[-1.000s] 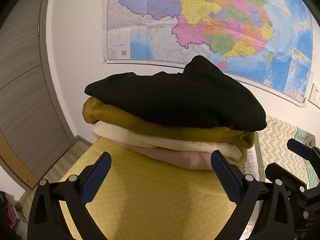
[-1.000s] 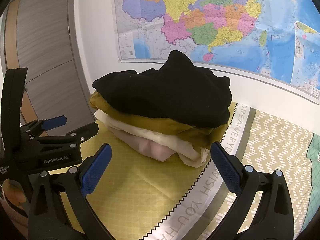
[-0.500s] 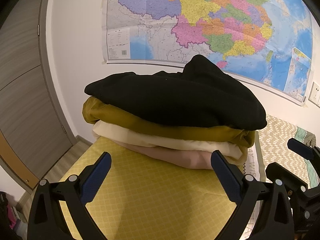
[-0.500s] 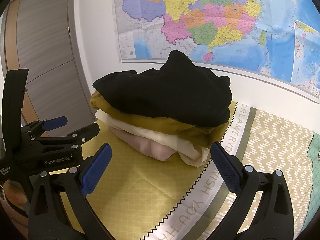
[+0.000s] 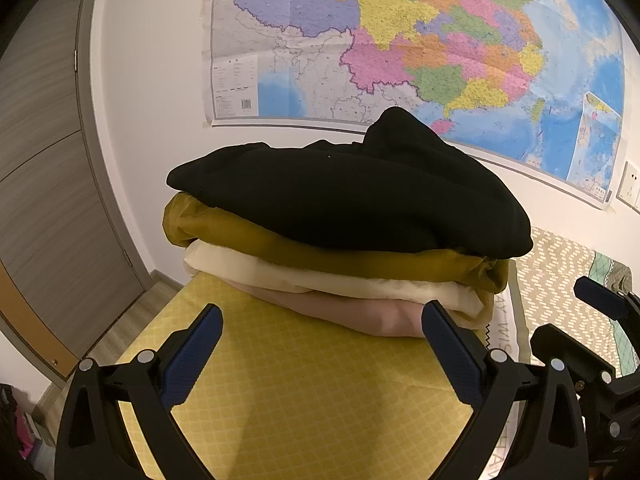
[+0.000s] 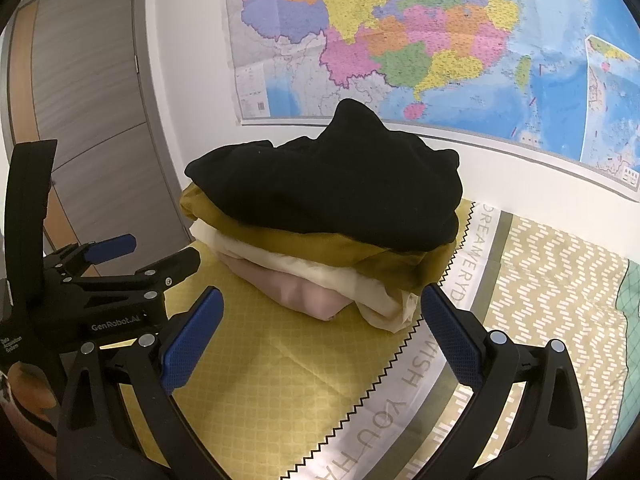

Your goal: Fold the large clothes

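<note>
Stack of four folded clothes (image 5: pixel 344 248) sits on a yellow checked cloth (image 5: pixel 304 396), at its far end near the wall. Top to bottom: black garment (image 5: pixel 352 200), mustard garment (image 5: pixel 360 260), cream garment (image 5: pixel 328 278), pink garment (image 5: pixel 352 312). Black one bulges to a peak at the back, overhangs the layers below on the right in the left wrist view.

Stack's long axis runs left-right across the left wrist view, roughly parallel to the wall. Folded edges face the cameras; loose corners of cream and mustard layers hang out at the right end (image 6: pixel 400 304).

Around: big coloured map (image 5: pixel 420 48) on the wall right behind the stack, grey door (image 5: pixel 44 160) on the left, wall socket (image 5: pixel 630 184) far right. Right of the yellow cloth is a white strip with lettering (image 6: pixel 416 364), then a beige patterned cloth (image 6: pixel 552 312). Nothing lies between the grippers and the stack.

Left hand-held gripper (image 5: pixel 322 344): jaws spread wide, holding nothing, short of the stack and above the yellow cloth. Right hand-held gripper (image 6: pixel 320 332): same, spread and empty, aimed at the stack's right corner. The two are side by side; each shows at the edge of the other's view.
</note>
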